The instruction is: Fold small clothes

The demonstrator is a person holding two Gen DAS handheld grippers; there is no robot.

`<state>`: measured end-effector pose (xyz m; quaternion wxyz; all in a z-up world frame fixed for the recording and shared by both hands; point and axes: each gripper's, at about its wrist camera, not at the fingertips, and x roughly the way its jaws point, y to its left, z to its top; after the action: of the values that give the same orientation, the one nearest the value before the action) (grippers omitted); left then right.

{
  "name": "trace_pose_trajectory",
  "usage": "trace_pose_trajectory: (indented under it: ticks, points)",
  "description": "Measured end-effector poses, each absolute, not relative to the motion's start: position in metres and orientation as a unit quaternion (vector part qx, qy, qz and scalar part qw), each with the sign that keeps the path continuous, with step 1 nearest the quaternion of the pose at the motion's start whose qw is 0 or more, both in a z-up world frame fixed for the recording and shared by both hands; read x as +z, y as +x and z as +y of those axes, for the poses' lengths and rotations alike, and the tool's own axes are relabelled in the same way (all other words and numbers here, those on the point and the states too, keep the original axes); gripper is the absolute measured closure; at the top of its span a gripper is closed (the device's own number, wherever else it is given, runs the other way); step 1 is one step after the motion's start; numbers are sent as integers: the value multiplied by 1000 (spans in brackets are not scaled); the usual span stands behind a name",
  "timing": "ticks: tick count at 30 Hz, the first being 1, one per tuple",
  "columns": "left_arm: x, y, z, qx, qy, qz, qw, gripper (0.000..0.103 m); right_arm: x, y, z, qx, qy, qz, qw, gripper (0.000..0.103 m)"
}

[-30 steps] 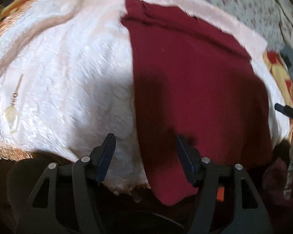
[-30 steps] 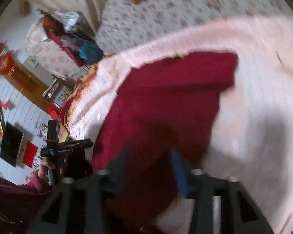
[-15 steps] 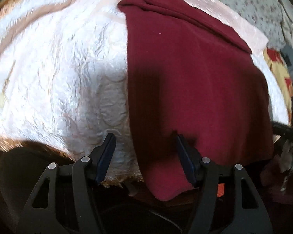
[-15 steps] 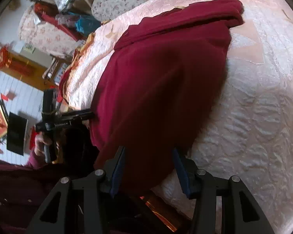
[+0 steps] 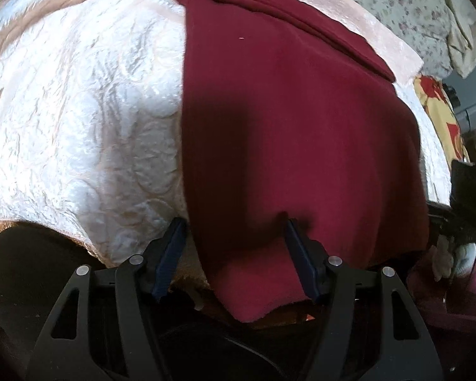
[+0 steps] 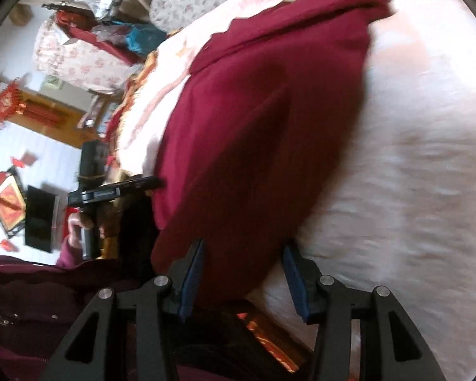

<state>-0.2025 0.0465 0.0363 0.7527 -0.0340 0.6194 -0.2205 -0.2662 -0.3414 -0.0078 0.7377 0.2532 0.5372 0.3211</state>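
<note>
A dark red garment [image 5: 295, 120] lies spread flat on a pale pink quilted bedspread [image 5: 89, 101], with its far edge doubled over into a thick fold and its near edge hanging over the near side of the bed. In the left wrist view, the left gripper [image 5: 234, 231] sits at that near edge with its jaws wide apart, holding nothing; the garment's near left corner droops between the two blue-padded fingers [image 5: 169, 263], its left edge running just beside the left finger, though whether cloth and pads touch cannot be told. In the right wrist view, which is somewhat blurred, the right gripper [image 6: 242, 257] is likewise spread open and empty, with the garment's [image 6: 269, 120] near right corner hanging down between its fingers [image 6: 192, 281] over the edge of the bedspread [image 6: 412, 174]. The left gripper [image 6: 111, 190] appears there as a dark bar at the left, near the cloth's other corner, held by a hand [image 6: 79, 225] in a maroon sleeve. Far beyond the pink bedspread lies a floral-print cover [image 5: 406, 9], and a yellow and red patterned cloth [image 5: 441, 111] shows at the right side of the bed. Off to the left in the right wrist view stands a floral-covered seat piled with clutter [image 6: 76, 54].
</note>
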Motion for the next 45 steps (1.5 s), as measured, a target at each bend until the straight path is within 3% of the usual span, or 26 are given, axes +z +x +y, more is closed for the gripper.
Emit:
trace_pose_trajectory:
  ticks: [12,17,19,21,22,23,24,35,45]
  points:
    - [29,-199,25,-211,-37,615,759,39,2,-265,-363,282,257,521,764,56]
    - [29,-200,20,-218,-43,613,758,39,-6,-259,-324,342,266,513,741,56]
    - [29,-202,20,-221,-39,610,760,39,-12,-255,-316,350,285,505,736,62]
    - [29,-205,18,-221,-17,602,767,57,-19,-253,-313,343,298,508,732,82]
    - [30,-206,17,-213,-5,598,772,77,-18,-253,-312,341,297,507,734,84]
    - [32,-206,20,-218,-12,598,771,90,-15,-254,-313,343,300,502,735,90]
    - [34,-204,22,-228,-32,601,765,91,-8,-254,-319,346,309,489,738,94]
    - [101,-154,37,-278,-129,523,795,95,83,-228,-362,336,314,354,814,96]
    - [114,-46,30,-239,-167,462,837,95,96,-149,-417,248,338,287,861,96]
